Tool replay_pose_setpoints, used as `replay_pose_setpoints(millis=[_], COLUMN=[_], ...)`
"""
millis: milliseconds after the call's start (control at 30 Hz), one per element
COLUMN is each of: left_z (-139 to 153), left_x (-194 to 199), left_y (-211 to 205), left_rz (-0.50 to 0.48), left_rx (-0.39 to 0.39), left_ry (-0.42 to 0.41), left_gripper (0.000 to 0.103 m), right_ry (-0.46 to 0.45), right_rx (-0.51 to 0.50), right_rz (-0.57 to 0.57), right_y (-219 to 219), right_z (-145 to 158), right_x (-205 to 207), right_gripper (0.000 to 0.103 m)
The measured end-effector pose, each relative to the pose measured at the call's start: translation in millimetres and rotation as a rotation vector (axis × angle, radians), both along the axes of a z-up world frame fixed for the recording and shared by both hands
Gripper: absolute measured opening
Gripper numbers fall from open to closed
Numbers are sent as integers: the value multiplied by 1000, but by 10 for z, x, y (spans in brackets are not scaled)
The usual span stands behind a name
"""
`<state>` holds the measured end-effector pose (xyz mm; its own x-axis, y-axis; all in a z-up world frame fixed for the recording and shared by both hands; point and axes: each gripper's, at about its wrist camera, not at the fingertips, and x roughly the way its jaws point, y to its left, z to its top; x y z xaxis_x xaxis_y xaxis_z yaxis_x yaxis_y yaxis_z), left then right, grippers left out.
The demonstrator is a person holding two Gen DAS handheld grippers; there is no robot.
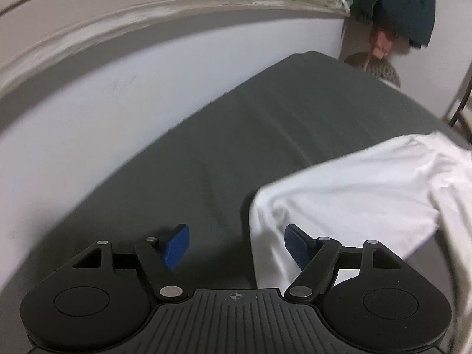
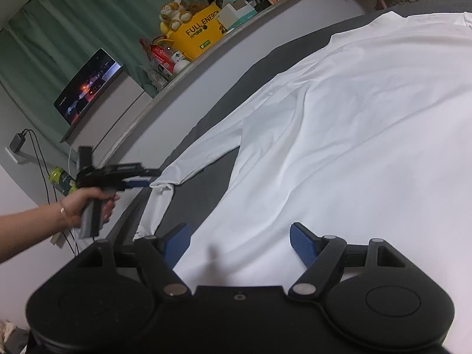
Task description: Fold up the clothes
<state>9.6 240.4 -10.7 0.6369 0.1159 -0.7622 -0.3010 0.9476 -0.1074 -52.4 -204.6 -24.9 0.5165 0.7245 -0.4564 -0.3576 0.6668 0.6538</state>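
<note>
A white long-sleeved shirt [image 2: 354, 135] lies spread flat on the dark grey bed sheet [image 2: 206, 180]. Its left sleeve [image 2: 203, 153] stretches toward the bed's edge, where the cuff end folds over. My right gripper [image 2: 240, 244] is open just above the shirt's near part, nothing pinched. A hand [image 2: 88, 203] holds my left gripper [image 2: 141, 181] beside the sleeve end. In the left wrist view the left gripper [image 1: 236, 246] is open. Its right pad [image 1: 295, 247] is over the white sleeve [image 1: 339, 197] and its left pad [image 1: 177, 244] over bare sheet [image 1: 236, 147].
A pale wall [image 1: 118, 103] runs along the bed's far side under a ledge [image 2: 183, 73] crowded with a yellow box [image 2: 200, 35], a plush toy and bottles. A lit screen [image 2: 88, 85], a green can [image 2: 62, 180] and a charger cable are at the left. A dark garment [image 1: 398, 3] hangs beyond the bed.
</note>
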Motion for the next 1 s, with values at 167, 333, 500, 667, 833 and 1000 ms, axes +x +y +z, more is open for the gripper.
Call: replay_pose_setpoints(millis=[167,333,500,667,833,1000], left_z=[-52,-187,-180,-77,-42,99], left_x=[-481,-645,-637,-626,-631,-688], left_y=[33,-166,-330,-345,-380,-119], left_rz=[-57,-238,-294,-280,-303,-261], left_rx=[-83,-92,-47,-54,34,162], left_ry=[-20,73,110,119,141,193], left_gripper=[74,73,57,7,2,2], right_ry=[-3,-13,-9,-10,-8,-15], right_rx=[6,6,-1,-4,2,9], right_rz=[-2,1,-1,0,-5,-12], right_y=[13,28,30,34,14,-6], right_z=[24,51,41,36,26,50], right_x=[-32,-52,-48,-40,-37,-52], right_gripper=[75,75,75,75,75,75])
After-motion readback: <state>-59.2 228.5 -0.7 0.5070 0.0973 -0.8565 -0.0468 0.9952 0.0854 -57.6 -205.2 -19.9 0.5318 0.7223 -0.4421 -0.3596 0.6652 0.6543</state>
